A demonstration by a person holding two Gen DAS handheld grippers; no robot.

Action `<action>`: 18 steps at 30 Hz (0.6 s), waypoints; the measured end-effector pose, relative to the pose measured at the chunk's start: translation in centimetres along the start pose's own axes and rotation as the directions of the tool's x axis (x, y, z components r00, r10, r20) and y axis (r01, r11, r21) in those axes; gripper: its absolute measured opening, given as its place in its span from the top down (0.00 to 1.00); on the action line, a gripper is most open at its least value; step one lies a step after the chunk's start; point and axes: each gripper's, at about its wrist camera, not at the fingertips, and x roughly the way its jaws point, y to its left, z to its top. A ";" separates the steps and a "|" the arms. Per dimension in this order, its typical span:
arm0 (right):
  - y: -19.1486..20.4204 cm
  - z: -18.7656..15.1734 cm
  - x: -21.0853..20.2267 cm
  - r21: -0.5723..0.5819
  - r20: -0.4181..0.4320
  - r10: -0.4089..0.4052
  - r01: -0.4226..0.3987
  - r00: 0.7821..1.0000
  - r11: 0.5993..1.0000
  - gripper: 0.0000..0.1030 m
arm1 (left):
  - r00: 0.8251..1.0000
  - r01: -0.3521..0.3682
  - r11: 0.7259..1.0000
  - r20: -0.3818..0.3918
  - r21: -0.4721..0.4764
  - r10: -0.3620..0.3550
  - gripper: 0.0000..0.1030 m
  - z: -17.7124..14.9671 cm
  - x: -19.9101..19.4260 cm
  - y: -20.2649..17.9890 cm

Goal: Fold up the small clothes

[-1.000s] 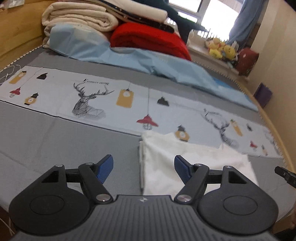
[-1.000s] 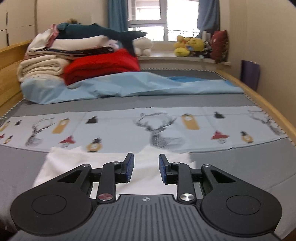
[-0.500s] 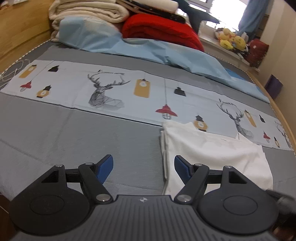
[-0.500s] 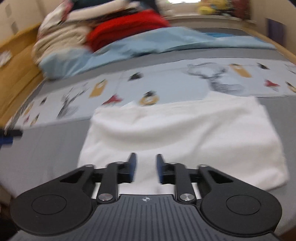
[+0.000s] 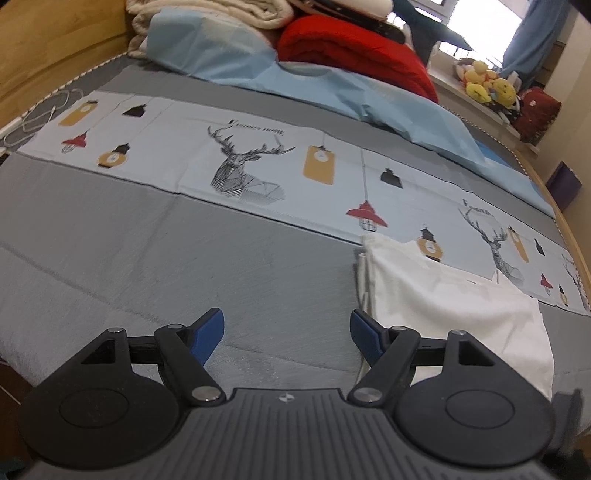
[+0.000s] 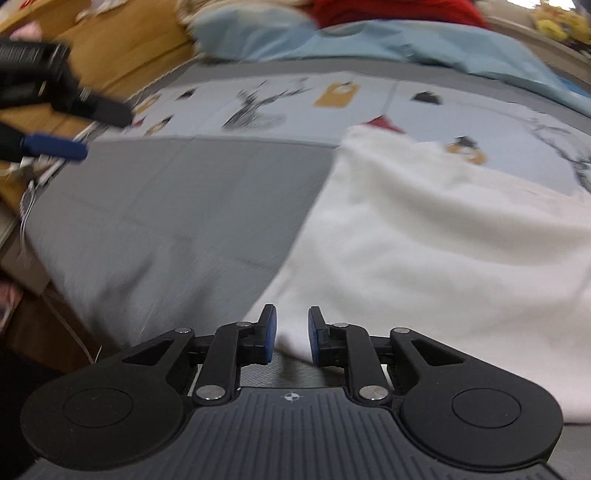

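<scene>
A white folded garment (image 5: pixel 443 295) lies on the grey bed cover, right of centre in the left wrist view. It fills the right half of the right wrist view (image 6: pixel 443 240). My left gripper (image 5: pixel 287 332) is open and empty, over bare grey cover just left of the garment's left edge. My right gripper (image 6: pixel 291 334) has its jaws a narrow gap apart, over the garment's near left corner, holding nothing. The left gripper also shows at the far left of the right wrist view (image 6: pixel 55 147). The right wrist view is blurred.
A printed strip with deer and lamps (image 5: pixel 251 170) crosses the bed beyond the garment. A light blue sheet (image 5: pixel 332 88), red blanket (image 5: pixel 354 51) and cream blankets (image 5: pixel 207 14) lie at the back. The wooden bed frame (image 5: pixel 55 48) runs along the left. Soft toys (image 5: pixel 487 85) sit by the window.
Both grippers have swung left. The garment has slid rightward in both views. The left gripper has come into the right wrist view. Both jaws keep their openings.
</scene>
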 end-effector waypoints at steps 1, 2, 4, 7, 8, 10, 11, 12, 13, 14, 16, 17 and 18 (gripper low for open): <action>0.9 -0.3 1.0 -0.035 -0.033 0.010 -0.011 0.999 0.999 0.74 | 1.000 -0.001 1.000 -0.004 -0.004 0.001 0.23 0.0 0.1 0.2; 1.4 -0.5 1.4 -0.054 -0.048 0.010 -0.012 0.999 0.998 0.71 | 1.000 -0.003 1.000 -0.009 -0.005 0.003 0.23 0.0 0.2 0.4; 1.8 -0.6 1.8 -0.073 -0.059 0.007 -0.012 0.998 0.997 0.69 | 1.000 -0.010 1.000 -0.022 0.006 0.010 0.23 -0.1 0.5 0.7; 2.5 -0.9 3.1 -0.109 -0.080 -0.013 0.005 0.997 0.994 0.68 | 0.999 -0.024 0.999 -0.035 0.021 0.025 0.23 -0.3 1.0 0.8; 2.6 -0.9 3.3 -0.118 -0.080 -0.019 0.010 0.997 0.993 0.68 | 0.999 -0.028 0.999 -0.043 0.022 0.028 0.22 -0.3 1.3 1.0; 2.7 -0.9 3.5 -0.136 -0.077 -0.024 0.014 0.997 0.991 0.68 | 0.998 -0.033 0.999 -0.054 0.023 0.034 0.22 -0.3 1.7 1.1; 2.8 -0.9 3.6 -0.151 -0.077 -0.027 0.015 0.997 0.988 0.68 | 0.998 -0.034 0.999 -0.058 0.024 0.036 0.22 -0.3 1.8 1.1; 3.0 -1.0 3.6 -0.173 -0.076 -0.031 0.017 0.997 0.985 0.68 | 0.997 -0.035 0.999 -0.062 0.025 0.036 0.22 -0.3 2.0 1.0; 3.1 -1.1 3.6 -0.194 -0.075 -0.034 0.019 0.997 0.981 0.68 | 0.997 -0.033 0.999 -0.066 0.026 0.035 0.23 -0.2 2.2 0.9; 3.2 -1.1 3.7 -0.212 -0.075 -0.035 0.018 0.997 0.977 0.70 | 0.997 -0.030 0.999 -0.069 0.025 0.031 0.23 -0.2 2.4 0.7; 3.1 -1.1 3.6 -0.226 -0.071 -0.042 0.025 0.997 0.974 0.78 | 0.996 -0.022 0.999 -0.082 0.027 0.024 0.23 -0.1 2.8 0.1; 2.9 -1.0 3.5 -0.219 -0.072 -0.042 0.025 0.997 0.975 0.87 | 0.996 -0.017 0.999 -0.084 0.028 0.019 0.23 0.0 3.0 -0.2; 2.7 -0.8 3.4 -0.204 -0.073 -0.041 0.025 0.997 0.979 0.94 | 0.996 -0.007 1.000 -0.086 0.024 0.009 0.22 0.1 3.2 -0.6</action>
